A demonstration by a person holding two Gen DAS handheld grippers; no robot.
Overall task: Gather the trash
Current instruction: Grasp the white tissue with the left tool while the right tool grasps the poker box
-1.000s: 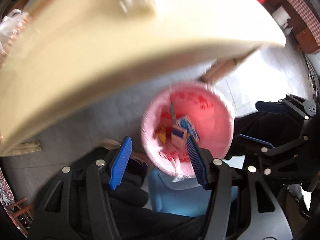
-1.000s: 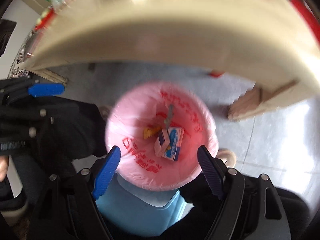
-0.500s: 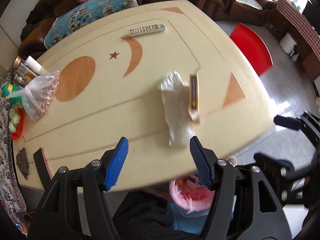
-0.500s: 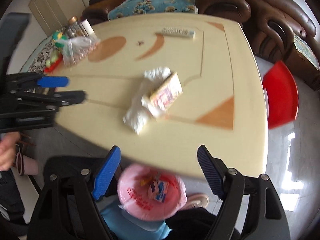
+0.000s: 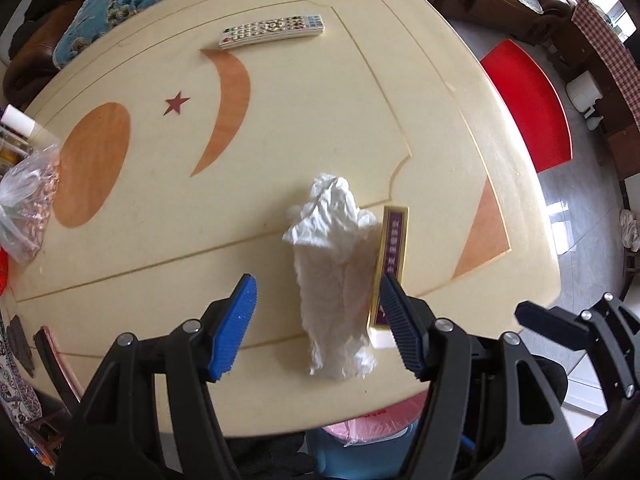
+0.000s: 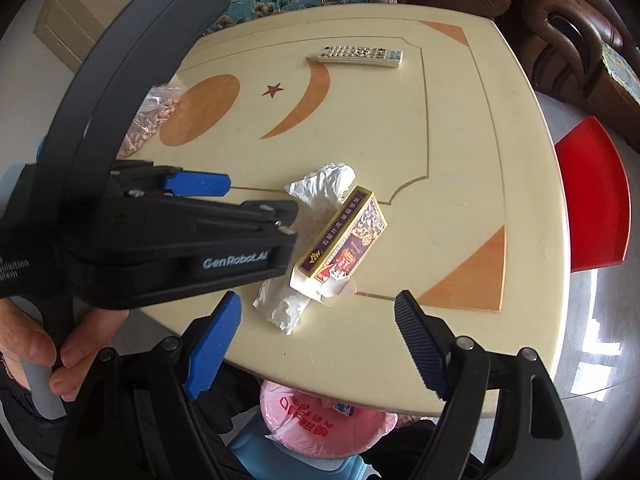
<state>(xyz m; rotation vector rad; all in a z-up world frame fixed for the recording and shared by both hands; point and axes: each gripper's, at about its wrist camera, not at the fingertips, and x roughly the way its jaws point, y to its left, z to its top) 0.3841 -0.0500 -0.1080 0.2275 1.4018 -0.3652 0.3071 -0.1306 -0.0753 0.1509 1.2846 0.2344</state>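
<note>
Jaws: both wide apart, empty | left gripper (image 5: 316,322) hangs above crumpled white tissue (image 5: 334,276) touching purple card box (image 6: 342,240) near cream table (image 5: 280,120) edge | tip: pinch tissue mid-bunch, skip the box, drop into pink-lined bin (image 6: 328,426).

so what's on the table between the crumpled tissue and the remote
Nothing: in both wrist views the tabletop is bare between the tissue and the remote, showing only its inlaid crescent.
</note>
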